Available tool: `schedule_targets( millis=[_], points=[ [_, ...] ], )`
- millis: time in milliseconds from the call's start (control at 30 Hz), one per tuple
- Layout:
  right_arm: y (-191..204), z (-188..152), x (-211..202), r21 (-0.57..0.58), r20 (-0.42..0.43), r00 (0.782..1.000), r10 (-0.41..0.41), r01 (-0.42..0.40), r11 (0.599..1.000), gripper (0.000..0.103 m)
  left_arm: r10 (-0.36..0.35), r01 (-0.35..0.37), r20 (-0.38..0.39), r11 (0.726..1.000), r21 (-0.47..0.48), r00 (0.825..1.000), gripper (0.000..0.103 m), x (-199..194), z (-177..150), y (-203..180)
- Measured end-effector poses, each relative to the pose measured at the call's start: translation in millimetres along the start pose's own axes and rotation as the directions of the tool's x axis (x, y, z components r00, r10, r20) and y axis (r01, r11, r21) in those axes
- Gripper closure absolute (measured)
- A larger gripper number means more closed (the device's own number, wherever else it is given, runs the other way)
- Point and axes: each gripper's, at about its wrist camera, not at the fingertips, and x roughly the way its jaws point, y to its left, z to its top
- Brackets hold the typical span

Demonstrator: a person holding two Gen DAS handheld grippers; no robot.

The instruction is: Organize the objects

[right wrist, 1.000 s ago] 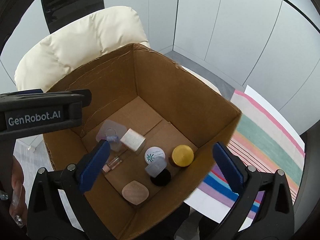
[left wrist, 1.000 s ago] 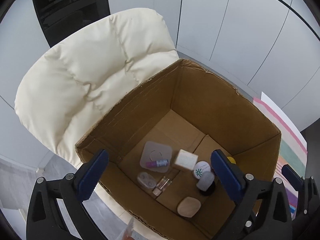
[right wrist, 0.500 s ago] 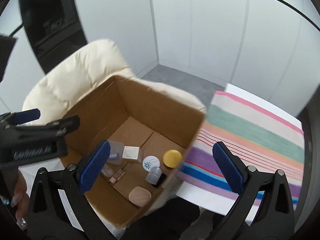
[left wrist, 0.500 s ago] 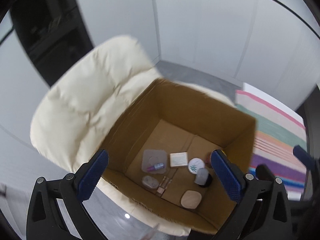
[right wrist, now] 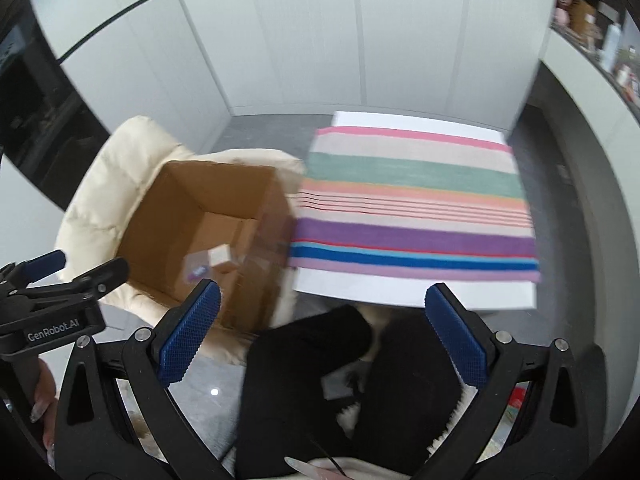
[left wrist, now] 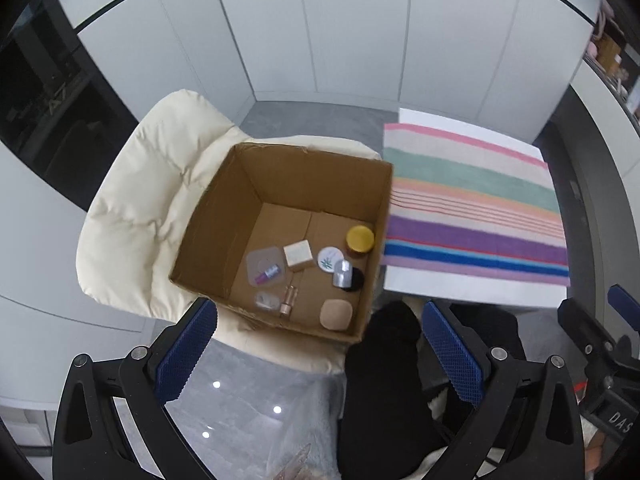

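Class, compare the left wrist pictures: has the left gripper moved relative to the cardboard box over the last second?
Yes. The left gripper has pulled up and back from the cardboard box, which now looks smaller and lies beyond the fingertips.

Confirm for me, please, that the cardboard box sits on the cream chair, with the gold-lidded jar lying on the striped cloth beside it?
Not quite: the gold-lidded jar is inside the cardboard box, as the left wrist view shows. The box does sit on the cream chair.

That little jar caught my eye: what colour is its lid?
Gold-yellow: the jar lid, in the cardboard box. Clearest in the left wrist view.
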Motion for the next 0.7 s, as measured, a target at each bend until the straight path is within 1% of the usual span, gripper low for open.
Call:
schedule_targets(
  millis=[100,200,367,533,700],
  points=[
    [-11.6,-6.2,-7.9,0.023,-0.022,1.000,0.005,-0.004,1.000,0.000,-0.038,0.038,-0.011,0.999,0.016,0.999,0.000,-8.1,-6.0,-7.8],
    [-14.8,-12.8,-15.5,0.016,-0.005,1.000,-0.023,0.023,1.000,0.000,-0.074,0.074,-0.020,0.997,0.022,0.997,0.000,-15.2,-10.6,-13.0],
    [-12.7,-16.7,-24.7,-0.002,0.009,1.000,-0.024,0.024,1.000,0.000,-0.053,0.053,-0.001,0.997,0.056,0.999,0.000,-24.6,-15.1,-21.1],
    [-11.3,-16.6,-27.6,0.006,0.013,1.000,-0.020,0.020,1.000,0.000,-0.053,0.053,-0.008,0.997,0.057,0.999,0.000,-23.9,-16.2,-23.5],
    [-13.7,-17.4,-27.1,0.017,0.006,0.999,-0.036,0.036,0.999,0.000,-0.060,0.060,-0.005,0.996,0.070,0.998,0.000,-26.3,-17.4,-27.2]
  ],
)
